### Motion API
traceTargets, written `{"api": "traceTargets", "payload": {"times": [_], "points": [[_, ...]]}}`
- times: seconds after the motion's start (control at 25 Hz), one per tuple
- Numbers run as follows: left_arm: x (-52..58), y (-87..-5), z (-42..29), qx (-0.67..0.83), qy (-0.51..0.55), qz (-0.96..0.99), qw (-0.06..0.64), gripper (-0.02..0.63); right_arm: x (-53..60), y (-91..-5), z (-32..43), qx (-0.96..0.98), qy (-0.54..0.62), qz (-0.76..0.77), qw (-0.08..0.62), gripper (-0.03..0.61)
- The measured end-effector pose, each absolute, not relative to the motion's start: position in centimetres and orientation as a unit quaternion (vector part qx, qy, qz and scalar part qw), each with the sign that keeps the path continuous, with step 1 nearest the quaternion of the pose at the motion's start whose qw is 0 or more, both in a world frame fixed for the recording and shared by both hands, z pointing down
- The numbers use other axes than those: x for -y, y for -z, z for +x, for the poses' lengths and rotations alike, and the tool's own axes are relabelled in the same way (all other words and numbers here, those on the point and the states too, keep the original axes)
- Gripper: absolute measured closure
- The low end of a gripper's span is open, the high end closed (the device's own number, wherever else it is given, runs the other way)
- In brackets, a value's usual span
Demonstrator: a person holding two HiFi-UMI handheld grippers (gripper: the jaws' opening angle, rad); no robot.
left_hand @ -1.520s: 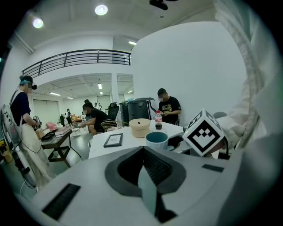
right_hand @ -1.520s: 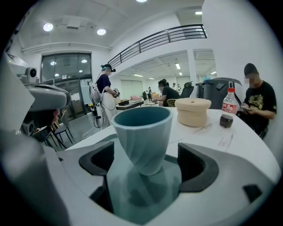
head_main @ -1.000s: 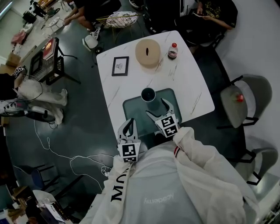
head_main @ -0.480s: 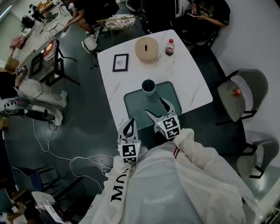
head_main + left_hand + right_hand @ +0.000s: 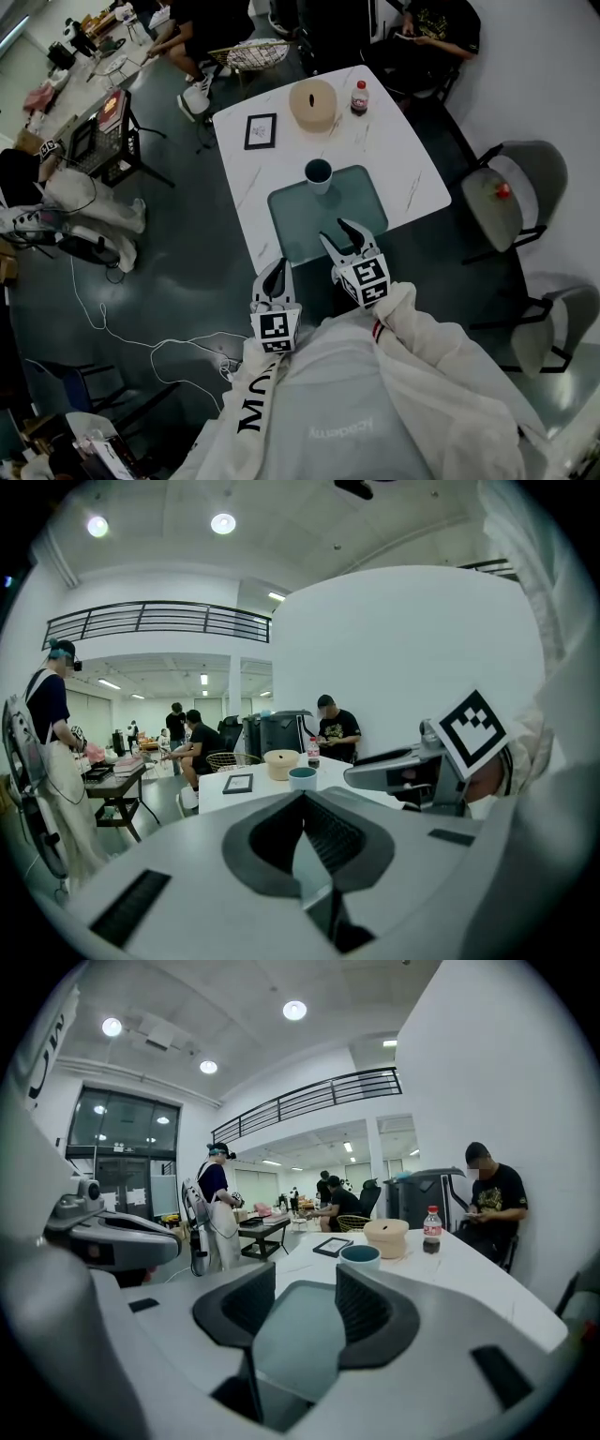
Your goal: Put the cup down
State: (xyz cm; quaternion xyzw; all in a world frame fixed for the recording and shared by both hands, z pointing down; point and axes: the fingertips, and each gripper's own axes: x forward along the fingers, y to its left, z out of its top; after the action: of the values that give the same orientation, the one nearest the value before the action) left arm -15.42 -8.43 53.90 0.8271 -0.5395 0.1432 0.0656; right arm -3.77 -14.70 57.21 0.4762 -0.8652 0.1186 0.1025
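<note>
A dark teal cup (image 5: 318,173) stands upright on the far edge of a teal mat (image 5: 309,230) on the white marble table (image 5: 403,159). It stands alone, with neither gripper touching it. My right gripper (image 5: 336,231) hovers over the near part of the mat, well short of the cup; its jaws are closing with nothing between them. The right gripper view shows the same gripper (image 5: 305,1277) with a gap between its pads and the cup (image 5: 360,1255) beyond. My left gripper (image 5: 278,266) stays off the table's near edge, shut and empty (image 5: 303,799), with the cup (image 5: 302,777) ahead.
A round beige container (image 5: 313,103), a small bottle (image 5: 358,97) and a black picture frame (image 5: 260,131) sit on the table's far half. Grey chairs (image 5: 511,183) stand to the right. People sit beyond the table, and cables lie on the floor at left.
The right gripper's jaws have narrowed and it has drawn back from the cup toward me. The cup stays put on the mat. The left gripper has barely moved.
</note>
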Motion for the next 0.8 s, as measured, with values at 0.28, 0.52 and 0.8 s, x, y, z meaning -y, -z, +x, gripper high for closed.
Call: {"api": "traceTargets", "payload": {"times": [0.28,0.52,0.8], "points": [[6.4,-53.0,-15.1,0.535,-0.132,0.833,0.055,0.603,12.0,-56.0,-2.8,0.855,-0.106,0.496,0.112,0.468],[4.9,-52.1,-14.5,0.529,-0.125,0.838,0.052,0.603,9.9,-54.0,-1.8,0.844,-0.087,0.519,0.099,0.518],[2.5,-51.1,-14.0,0.521,-0.123,0.843,0.047,0.603,6.3,-52.8,-0.9,0.833,-0.094,0.538,0.089,0.571]]}}
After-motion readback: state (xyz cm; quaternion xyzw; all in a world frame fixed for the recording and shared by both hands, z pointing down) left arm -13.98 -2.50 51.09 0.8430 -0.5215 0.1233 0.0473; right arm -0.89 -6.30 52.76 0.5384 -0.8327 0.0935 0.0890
